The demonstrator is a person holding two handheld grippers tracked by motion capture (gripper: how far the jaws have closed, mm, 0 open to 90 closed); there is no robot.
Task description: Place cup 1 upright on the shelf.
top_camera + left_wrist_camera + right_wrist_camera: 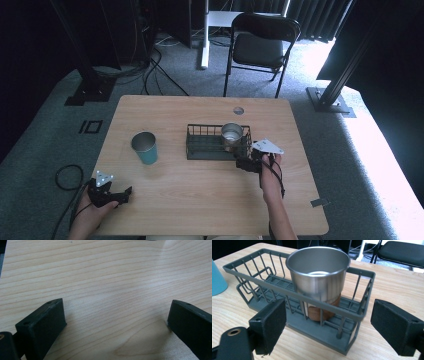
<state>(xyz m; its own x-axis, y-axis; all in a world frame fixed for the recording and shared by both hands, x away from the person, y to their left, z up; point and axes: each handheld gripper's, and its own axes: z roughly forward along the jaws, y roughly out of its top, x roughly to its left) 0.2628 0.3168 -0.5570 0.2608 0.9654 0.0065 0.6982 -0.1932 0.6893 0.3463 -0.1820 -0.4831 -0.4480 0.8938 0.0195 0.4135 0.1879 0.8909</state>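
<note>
Looking down from the high view, the counter [200,200] is carrying a wire basket [200,148] near its middle. A steel cup [232,135] is standing upright inside the right end of the basket. A teal cup [145,147] is standing on the counter to the left of the basket, apart from it. The right tool [248,164] is sitting just beside the basket's near right corner. The left tool [119,196] is resting near the counter's front left edge, well apart from everything.

Moving to the left gripper view, the left tool [116,322] is holding its jaws wide open over bare counter [112,277].

Moving to the right gripper view, the right tool [328,322] is also keeping its jaws wide open and gripping nothing. The basket [287,293] is sitting just past the jaws, with the steel cup [319,275] upright in it. The teal cup [217,280] is peeking in at the left edge.
</note>
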